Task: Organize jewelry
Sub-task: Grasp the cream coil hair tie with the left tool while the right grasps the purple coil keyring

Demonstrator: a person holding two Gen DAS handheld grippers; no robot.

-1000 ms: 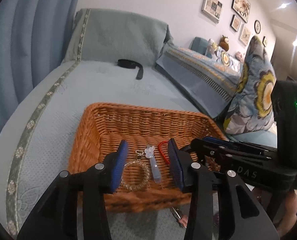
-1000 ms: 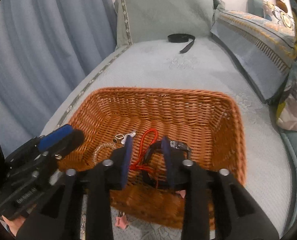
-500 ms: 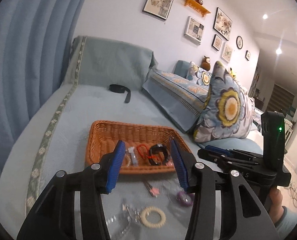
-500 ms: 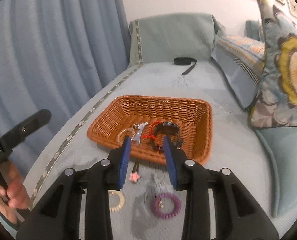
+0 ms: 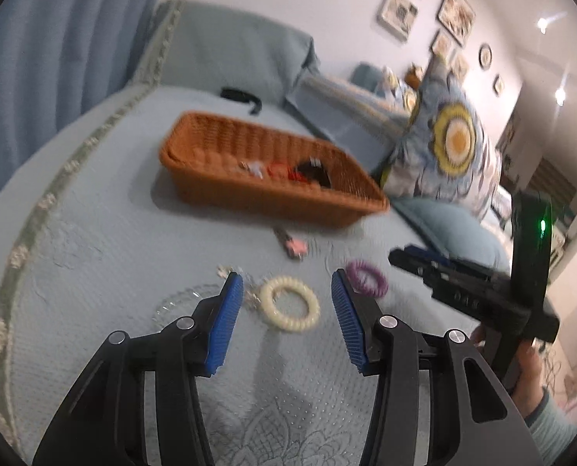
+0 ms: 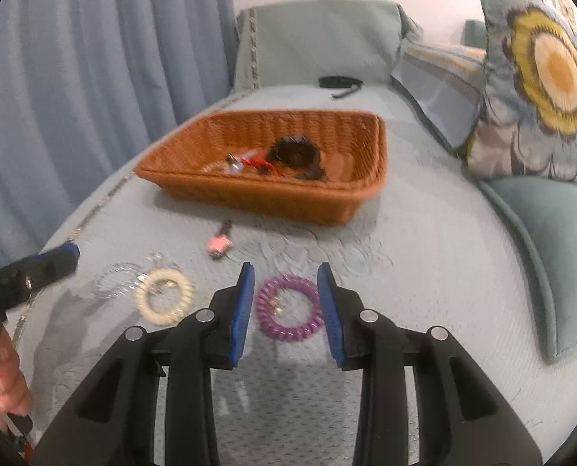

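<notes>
A wicker basket (image 5: 249, 198) (image 6: 272, 198) sits on the bed and holds a black band, a red cord and small trinkets. In front of it lie a cream coil ring (image 5: 290, 309) (image 6: 165, 301), a purple coil ring (image 5: 367, 277) (image 6: 290, 308), a pink charm (image 5: 294, 247) (image 6: 219, 245) and a clear beaded bracelet (image 6: 115, 280). My left gripper (image 5: 287, 312) is open and empty above the cream ring. My right gripper (image 6: 287, 299) is open and empty, its pads either side of the purple ring.
A flowered pillow (image 6: 536, 77) and a teal cushion (image 6: 552, 248) lie at the right. A black strap (image 6: 340, 83) lies far back on the bedspread. Blue curtains (image 6: 75, 77) hang at the left.
Both grippers have pulled back from the basket and dropped toward the loose items in front of it. The left now hangs over the cream ring, the right over the purple ring.
</notes>
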